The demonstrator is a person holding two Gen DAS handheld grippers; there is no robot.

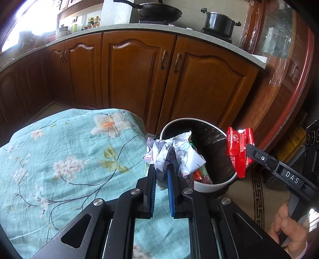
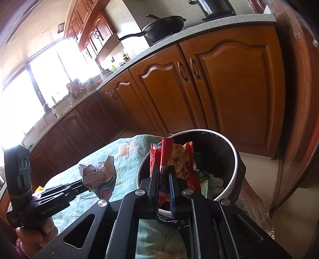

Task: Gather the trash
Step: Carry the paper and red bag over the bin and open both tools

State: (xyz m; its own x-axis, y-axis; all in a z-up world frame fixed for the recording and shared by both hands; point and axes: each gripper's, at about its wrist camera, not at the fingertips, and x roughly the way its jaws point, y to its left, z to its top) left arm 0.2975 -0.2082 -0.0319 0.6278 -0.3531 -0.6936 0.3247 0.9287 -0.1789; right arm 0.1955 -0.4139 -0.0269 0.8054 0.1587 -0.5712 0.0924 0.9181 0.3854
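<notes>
The left gripper (image 1: pixel 161 169) is clamped on a crumpled paper wad (image 1: pixel 171 151), which it holds above the near-left rim of the trash bin (image 1: pixel 211 186), over the edge of the desk with the floral cloth (image 1: pixel 59 159). The right gripper (image 2: pixel 164 170) is pinched on a red snack wrapper (image 2: pixel 163 153), held over the bin's near rim with its torn top standing upright. In the left wrist view that wrapper (image 1: pixel 238 147) hangs above the bin's right side, and a person's hand (image 1: pixel 289 225) grips the handle. The bin is white outside with a dark liner and stands just beside the desk; green and red packets (image 2: pixel 205 185) lie inside it. Beyond the bin run wooden cabinets (image 1: pixel 139 69), and on the countertop above them sit a black wok (image 1: pixel 159 10) and a dark pot (image 1: pixel 219 22).
</notes>
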